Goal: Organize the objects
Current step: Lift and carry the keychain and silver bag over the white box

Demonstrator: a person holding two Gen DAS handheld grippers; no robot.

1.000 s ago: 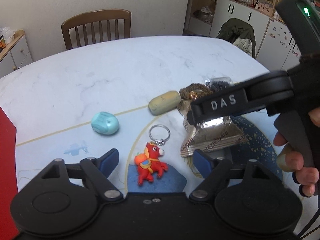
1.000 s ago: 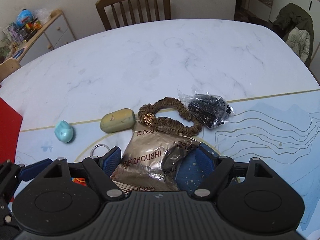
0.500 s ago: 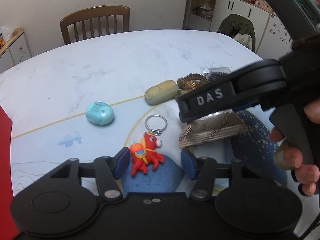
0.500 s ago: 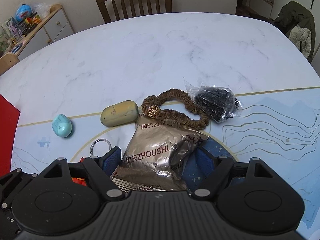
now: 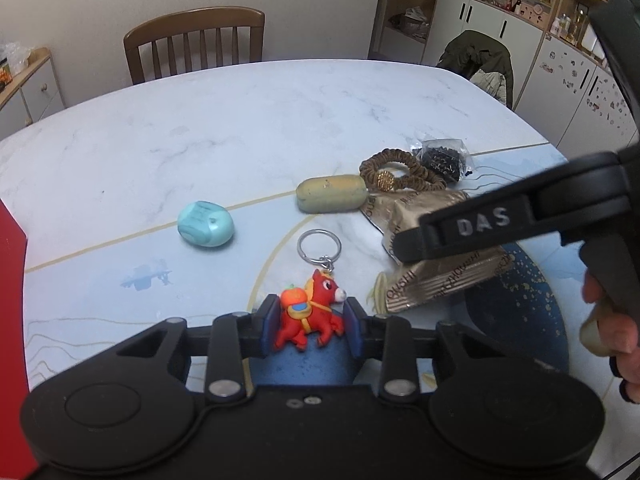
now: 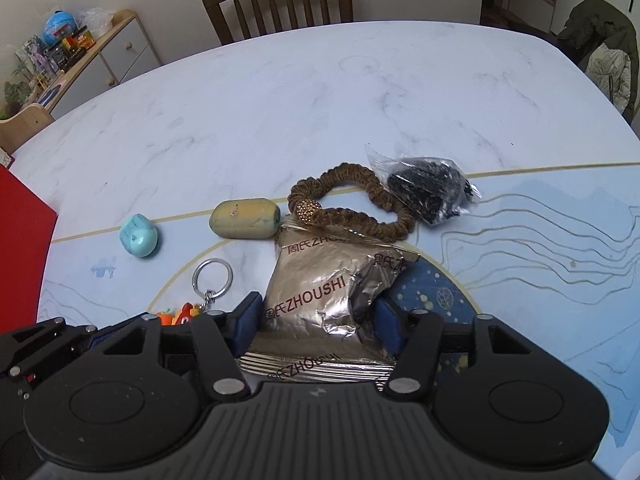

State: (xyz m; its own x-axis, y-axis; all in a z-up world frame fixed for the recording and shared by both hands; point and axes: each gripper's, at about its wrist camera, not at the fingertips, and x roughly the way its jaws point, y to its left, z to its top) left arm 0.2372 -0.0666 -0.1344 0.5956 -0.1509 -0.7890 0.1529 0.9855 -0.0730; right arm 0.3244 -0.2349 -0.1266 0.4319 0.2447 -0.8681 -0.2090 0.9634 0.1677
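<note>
Brought the left claw (image 5: 312,320) in from wide to narrow since a moment before, with the blue pads (image 5: 270,320) tight at both sides of the red horse keyring (image 5: 310,316). Kept the horse low over a dark blue patch of the surface (image 5: 240,120), with its metal ring flat just ahead. Squeezed the right claw (image 6: 318,320) on the crinkled gold snack bag (image 6: 320,292), just to the right of the horse.

Looked like white marble over the far half of the surface, and pale blue with thin gold lines over the near half. Found a small teal lump (image 5: 205,229) and a dull yellow lump (image 5: 331,199) near the gold line, well apart from each other. Found a brown hair tie (image 6: 352,204) touching the top of the snack bag, with a clear bag of black bits (image 6: 428,192) at its right end. Saw a red board (image 5: 10,280) at the left edge.

Saw a wooden chair (image 5: 196,40) behind the surface, a low cupboard with toys (image 6: 59,26) on the left, white cupboards and a dark coat (image 5: 478,60) on the right.

Read "ZHOUSHI" on the snack bag, more than once. Read "DAS" (image 5: 482,220) on the side of the right claw.
</note>
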